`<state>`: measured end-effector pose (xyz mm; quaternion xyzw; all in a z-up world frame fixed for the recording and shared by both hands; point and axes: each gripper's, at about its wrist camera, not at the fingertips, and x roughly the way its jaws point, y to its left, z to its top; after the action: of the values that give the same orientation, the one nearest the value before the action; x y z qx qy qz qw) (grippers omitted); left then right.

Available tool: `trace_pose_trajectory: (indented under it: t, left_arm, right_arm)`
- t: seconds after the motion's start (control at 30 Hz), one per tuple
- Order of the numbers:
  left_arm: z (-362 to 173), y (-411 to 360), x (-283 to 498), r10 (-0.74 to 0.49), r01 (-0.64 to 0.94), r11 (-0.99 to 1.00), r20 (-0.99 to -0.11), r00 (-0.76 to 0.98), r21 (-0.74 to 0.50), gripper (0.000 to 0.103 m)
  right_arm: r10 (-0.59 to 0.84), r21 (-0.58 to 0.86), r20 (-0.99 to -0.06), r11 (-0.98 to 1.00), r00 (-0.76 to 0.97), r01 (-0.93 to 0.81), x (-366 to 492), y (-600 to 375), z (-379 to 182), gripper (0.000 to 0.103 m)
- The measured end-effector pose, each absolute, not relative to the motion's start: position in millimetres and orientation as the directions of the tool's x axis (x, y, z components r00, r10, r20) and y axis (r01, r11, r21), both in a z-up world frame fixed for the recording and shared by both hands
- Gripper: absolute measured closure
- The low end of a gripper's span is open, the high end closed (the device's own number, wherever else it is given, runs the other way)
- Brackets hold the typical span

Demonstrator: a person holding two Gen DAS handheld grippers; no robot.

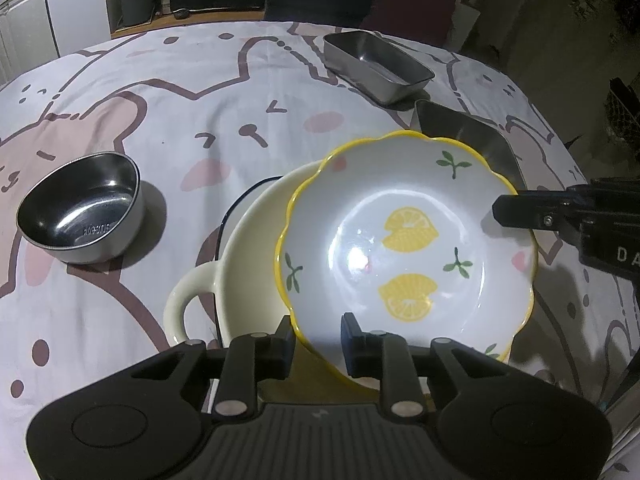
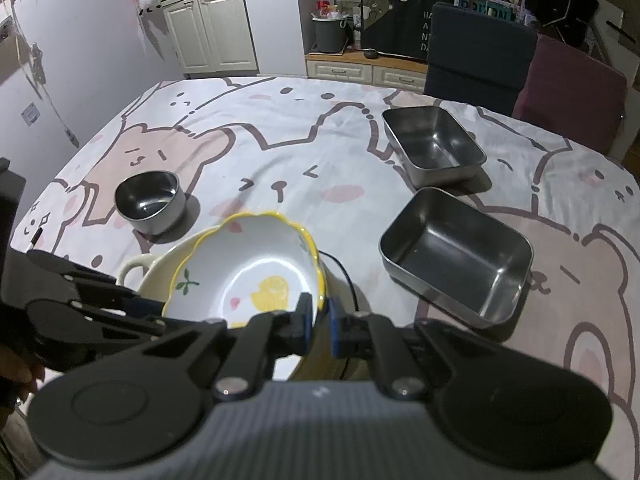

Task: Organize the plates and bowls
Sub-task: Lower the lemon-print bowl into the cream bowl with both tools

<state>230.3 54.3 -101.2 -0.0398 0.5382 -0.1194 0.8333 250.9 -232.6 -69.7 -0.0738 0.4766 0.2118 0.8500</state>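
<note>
A white lemon-print bowl (image 1: pixel 404 240) with a wavy yellow rim rests tilted inside a larger cream bowl (image 1: pixel 248 264) that has a loop handle. Its near rim runs between the fingers of my left gripper (image 1: pixel 318 336); the jaws stand a little apart and the inner pad is clear of the wall. My right gripper (image 2: pixel 319 322) is shut on the same lemon bowl (image 2: pixel 248 268) at the opposite rim, and its fingertip (image 1: pixel 516 212) shows on the bowl's right edge in the left wrist view. The left gripper (image 2: pixel 134 306) sits at the bowl's left side.
A round steel bowl (image 2: pixel 150 200) stands left of the stack. Two rectangular steel trays (image 2: pixel 456 252) (image 2: pixel 434 146) lie to the right and far right. A black cable (image 2: pixel 344 276) runs under the cream bowl. Chairs (image 2: pixel 480 52) stand along the table's far edge.
</note>
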Motion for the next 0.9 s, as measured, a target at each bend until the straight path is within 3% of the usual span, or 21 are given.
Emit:
trace_pose_trajectory:
  t: [0.9]
  left_arm:
    - [-96, 61, 220, -0.232, 0.191, 0.967, -0.887, 0.399, -0.167, 0.079]
  right_arm:
    - [0.26, 0.08, -0.89, 0.898, 0.375, -0.432, 264, -228, -94, 0.094]
